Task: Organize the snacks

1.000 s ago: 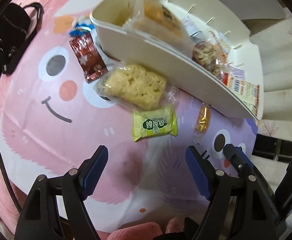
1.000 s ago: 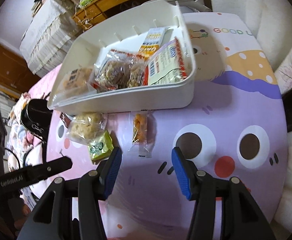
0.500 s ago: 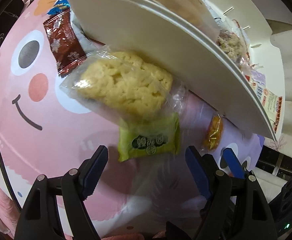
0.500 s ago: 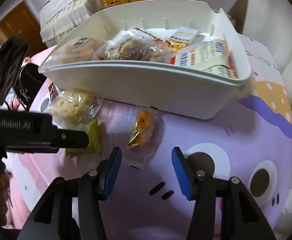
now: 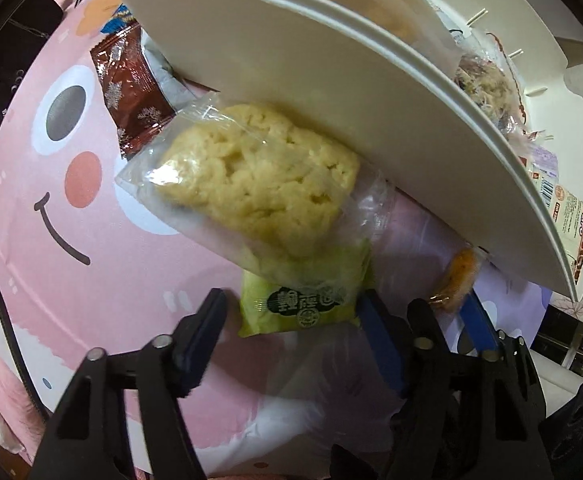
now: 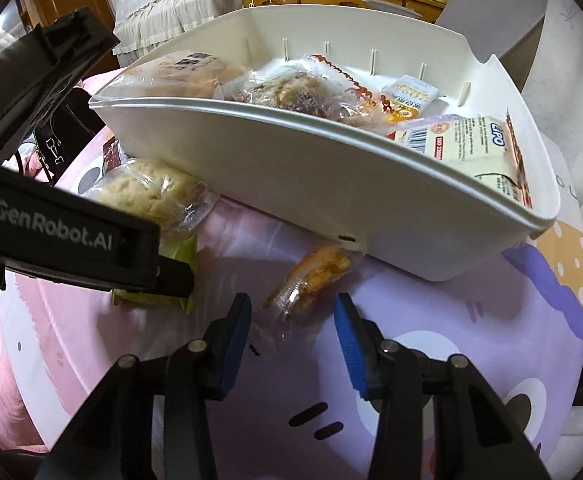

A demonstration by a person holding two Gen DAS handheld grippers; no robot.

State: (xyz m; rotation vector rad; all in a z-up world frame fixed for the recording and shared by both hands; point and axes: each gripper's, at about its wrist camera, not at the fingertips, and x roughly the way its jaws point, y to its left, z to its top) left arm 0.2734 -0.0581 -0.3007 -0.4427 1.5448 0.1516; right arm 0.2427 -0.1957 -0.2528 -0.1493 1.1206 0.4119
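left wrist view: cartoon-face cloth (image 5: 71, 240) under closing, unclamped jaws around green packet (image 5: 299, 304), orange snack (image 6: 315, 276).

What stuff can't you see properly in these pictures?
- Green packet: right wrist view, mostly behind the left claw's black arm.
- Red wrapper: left wrist view, its top tucked under the white bin.
- Blue wrapper: left wrist view, cut off by the bin.
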